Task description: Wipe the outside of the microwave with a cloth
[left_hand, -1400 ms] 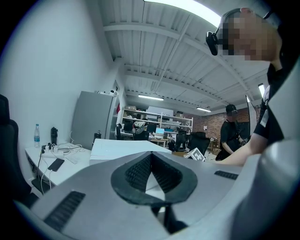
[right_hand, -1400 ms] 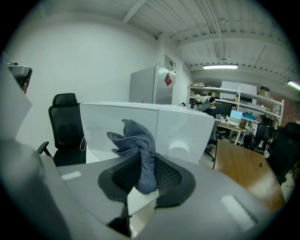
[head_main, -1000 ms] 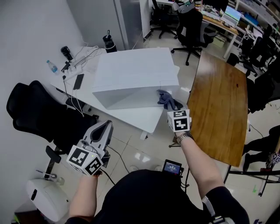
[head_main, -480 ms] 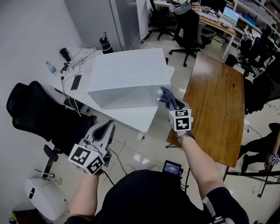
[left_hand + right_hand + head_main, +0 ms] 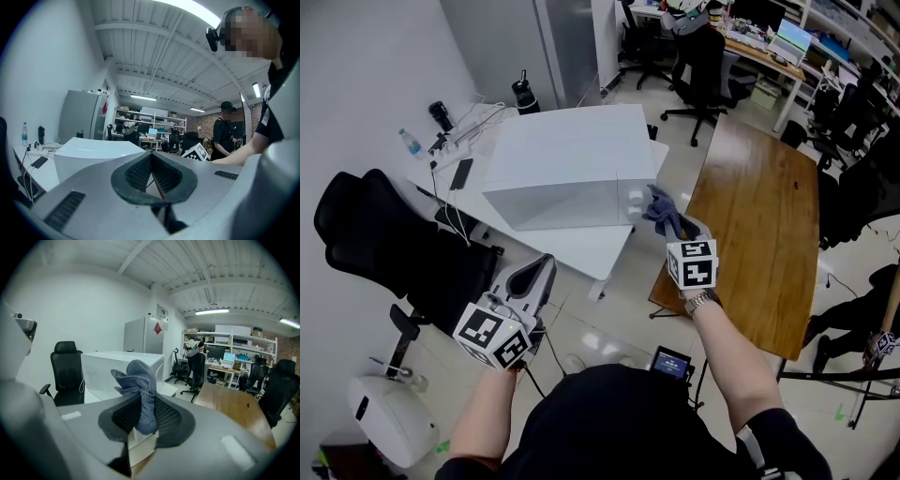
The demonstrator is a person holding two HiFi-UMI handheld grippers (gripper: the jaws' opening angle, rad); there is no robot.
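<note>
While the cloth is pinched in the right gripper just right of centre, the microwave is found just to its upper left, whereas the left gripper, pressed together and empty, is seen farther off at lower left

Bright overhead strip lights, sharp frames, fisheye edges darkened round.

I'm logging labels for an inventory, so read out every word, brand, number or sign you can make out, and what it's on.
No text is readable in any view.
Red sign on the grey fridge: too small to read.
Small screen by the person's waist: blurred, unreadable.
Marker cubes: black-and-white square patterns only, no letters.
</note>
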